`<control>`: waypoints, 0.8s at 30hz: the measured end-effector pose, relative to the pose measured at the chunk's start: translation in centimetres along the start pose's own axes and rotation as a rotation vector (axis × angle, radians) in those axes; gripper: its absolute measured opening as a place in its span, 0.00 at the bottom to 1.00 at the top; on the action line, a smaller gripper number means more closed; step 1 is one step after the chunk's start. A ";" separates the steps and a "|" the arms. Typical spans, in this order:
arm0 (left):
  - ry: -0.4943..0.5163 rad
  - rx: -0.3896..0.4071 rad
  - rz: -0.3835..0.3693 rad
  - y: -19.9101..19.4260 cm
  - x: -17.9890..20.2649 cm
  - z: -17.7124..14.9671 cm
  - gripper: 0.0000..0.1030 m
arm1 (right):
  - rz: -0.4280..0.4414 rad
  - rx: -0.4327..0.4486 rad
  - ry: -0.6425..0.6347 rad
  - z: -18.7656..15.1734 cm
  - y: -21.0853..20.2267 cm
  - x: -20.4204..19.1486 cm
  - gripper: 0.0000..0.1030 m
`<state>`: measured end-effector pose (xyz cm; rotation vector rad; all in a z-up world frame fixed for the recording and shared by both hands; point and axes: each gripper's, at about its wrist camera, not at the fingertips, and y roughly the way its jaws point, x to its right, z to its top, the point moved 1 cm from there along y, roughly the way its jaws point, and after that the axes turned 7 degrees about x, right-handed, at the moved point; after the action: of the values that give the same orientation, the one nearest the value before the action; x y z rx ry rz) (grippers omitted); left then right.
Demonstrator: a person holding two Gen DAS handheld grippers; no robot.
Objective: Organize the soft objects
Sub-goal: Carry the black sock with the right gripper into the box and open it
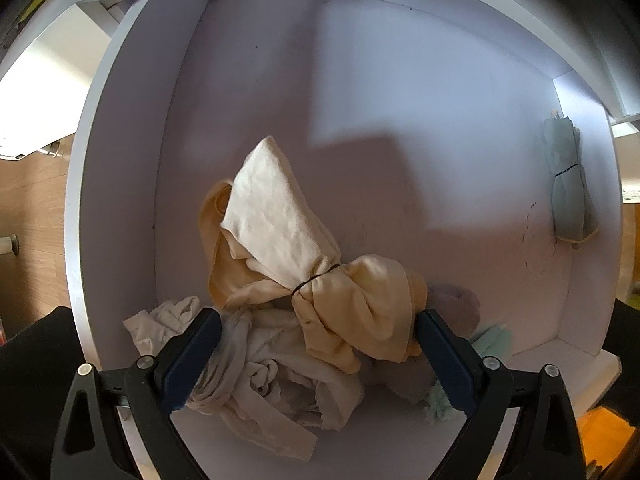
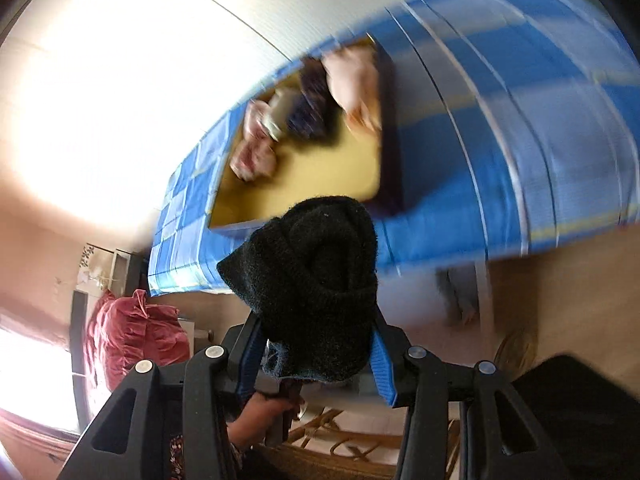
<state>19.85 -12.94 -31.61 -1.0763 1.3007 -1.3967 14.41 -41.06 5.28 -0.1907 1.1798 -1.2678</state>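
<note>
Black sock (image 2: pixel 316 280) in right tool (image 2: pixel 316 340), left tool (image 1: pixel 318 336) wide over white drawer (image 1: pixel 360 80), blue-checked bed (image 2: pixel 500 140) beyond

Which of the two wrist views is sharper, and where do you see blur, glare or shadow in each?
Left wrist view: sharp; the tied yellow cloth bundle is crisp, a hard-edged shadow crosses the white drawer floor, and fisheye bends its walls. Right wrist view: the blue checked cloth and yellow tray are smeared, window glare burns out the upper left, only the black knit item in the right tool stays sharp.
</note>
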 end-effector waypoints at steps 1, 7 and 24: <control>0.000 0.000 0.000 0.2 0.1 0.0 0.93 | -0.004 0.007 -0.012 0.7 0.0 -0.5 0.45; 0.006 0.003 0.000 0.2 0.4 -0.2 0.91 | -0.039 0.039 -0.069 4.1 0.5 -3.1 0.45; -0.027 0.035 -0.062 -0.7 -0.1 0.0 0.77 | -0.206 -0.072 -0.174 6.5 11.0 -4.5 0.45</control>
<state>19.79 -12.78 -30.88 -1.1161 1.2286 -1.4408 27.00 -36.50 3.22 -0.4765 1.0766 -1.3589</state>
